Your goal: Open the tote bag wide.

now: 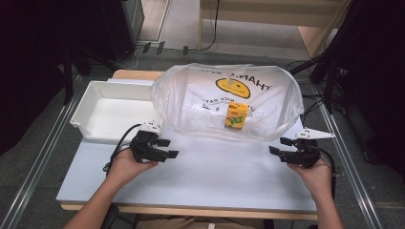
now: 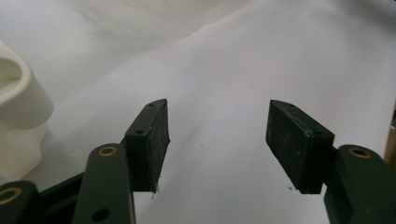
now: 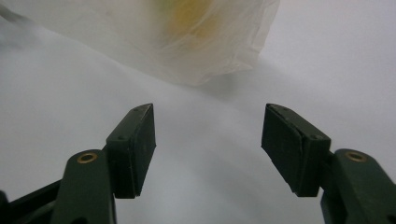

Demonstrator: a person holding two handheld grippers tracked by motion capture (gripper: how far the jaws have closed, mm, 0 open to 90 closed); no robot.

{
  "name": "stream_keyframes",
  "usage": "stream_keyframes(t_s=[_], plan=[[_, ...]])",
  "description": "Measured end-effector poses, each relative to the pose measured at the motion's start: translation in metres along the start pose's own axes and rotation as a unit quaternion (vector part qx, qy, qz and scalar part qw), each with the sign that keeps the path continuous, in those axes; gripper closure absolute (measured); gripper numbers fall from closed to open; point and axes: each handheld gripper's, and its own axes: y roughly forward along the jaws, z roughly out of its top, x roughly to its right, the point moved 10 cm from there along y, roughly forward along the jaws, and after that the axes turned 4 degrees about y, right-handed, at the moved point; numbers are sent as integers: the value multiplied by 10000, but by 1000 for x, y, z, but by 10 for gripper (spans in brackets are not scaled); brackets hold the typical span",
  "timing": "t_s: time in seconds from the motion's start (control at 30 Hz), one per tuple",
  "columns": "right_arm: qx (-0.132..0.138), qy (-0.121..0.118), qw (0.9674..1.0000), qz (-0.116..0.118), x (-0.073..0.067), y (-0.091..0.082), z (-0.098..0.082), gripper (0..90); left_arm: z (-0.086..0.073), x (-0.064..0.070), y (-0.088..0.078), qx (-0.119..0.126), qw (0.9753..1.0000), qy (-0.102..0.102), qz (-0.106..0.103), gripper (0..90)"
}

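Grippers rest low over the white table [image 1: 215, 171]: our left gripper [image 1: 168, 148] and right gripper [image 1: 278, 145] both gape wide, holding nothing. Between and beyond them lies a clear bag [image 1: 229, 100] with a yellow carton [image 1: 236, 116] inside, beside a white bin [image 1: 112, 110].

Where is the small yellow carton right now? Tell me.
In the high view the yellow carton lies inside the clear plastic bag, near its front edge, right of the white tray.
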Motion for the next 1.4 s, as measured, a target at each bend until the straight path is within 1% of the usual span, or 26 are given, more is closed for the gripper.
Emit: stream_keyframes(t_s=[0.03, 0.07, 0.1, 0.2, 0.27, 0.4, 0.53, 0.57, 0.77, 0.87, 1.0, 1.07, 1.13, 1.23, 1.27, 1.3, 1.33, 1.37, 1.4], plan=[[0, 85, 9999, 84, 0, 0, 0, 367, -1, 0, 1, -19, 10000, -8, 8, 423], [0, 85, 9999, 84, 0, 0, 0, 367, -1, 0, 1, -19, 10000, -8, 8, 438], [-63, 136, 9998, 144, 3, 0, -1, 369, -3, -3, 2, -102, 9999, -19, 59, 445], [-73, 117, 9999, 98, 4, 0, -2, 372, -5, -3, 2, -138, 9999, -60, 47, 456], [-46, 34, 10000, 41, 4, 0, -1, 375, -3, -2, 1, -86, 10000, -1, 44, 463], [-11, 26, 10000, 30, 3, 0, 0, 377, -2, -2, 1, -59, 10000, 30, 69, 464], [-12, 36, 10000, 18, 3, -1, 0, 382, -3, -3, 1, -69, 10000, 2, 60, 461], [-27, 30, 10000, 41, 3, -1, 0, 384, -3, -4, 1, -89, 9999, -55, 78, 462], [-17, 72, 9999, 70, 2, -1, 1, 387, -3, -3, 1, -88, 9999, -97, 62, 461], [-19, 20, 10000, 23, 3, -2, 1, 388, -1, -3, 0, -35, 9998, -171, 15, 454], [-21, 37, 10000, 12, 4, -3, 0, 391, -1, -3, 0, -26, 9999, -169, -4, 453], [-14, 57, 10000, 19, 4, -3, 0, 391, 0, -2, 0, 13, 9998, -198, -29, 454], [-10, 62, 10000, 32, 4, -3, 1, 396, 2, -1, -1, 47, 9998, -181, -61, 458], [-48, 107, 9999, 90, 3, -4, 1, 405, 5, 2, -4, 107, 9996, -193, -159, 498], [-48, 107, 9999, 90, 3, -4, 1, 405, 5, 2, -4, 107, 9996, -193, -159, 514], [-50, 122, 9999, 91, 2, -6, 2, 420, 7, 5, -7, 88, 9997, -164, -181, 535], [-69, 124, 9999, 93, 1, -7, 3, 426, 8, 6, -9, 76, 9998, -100, -174, 537], [-23, 131, 9999, 100, 0, -8, 5, 435, 10, 7, -11, 76, 9998, -61, -156, 547], [-36, 143, 9999, 90, 0, -9, 6, 441, 13, 9, -14, 119, 9997, -65, -185, 564]])
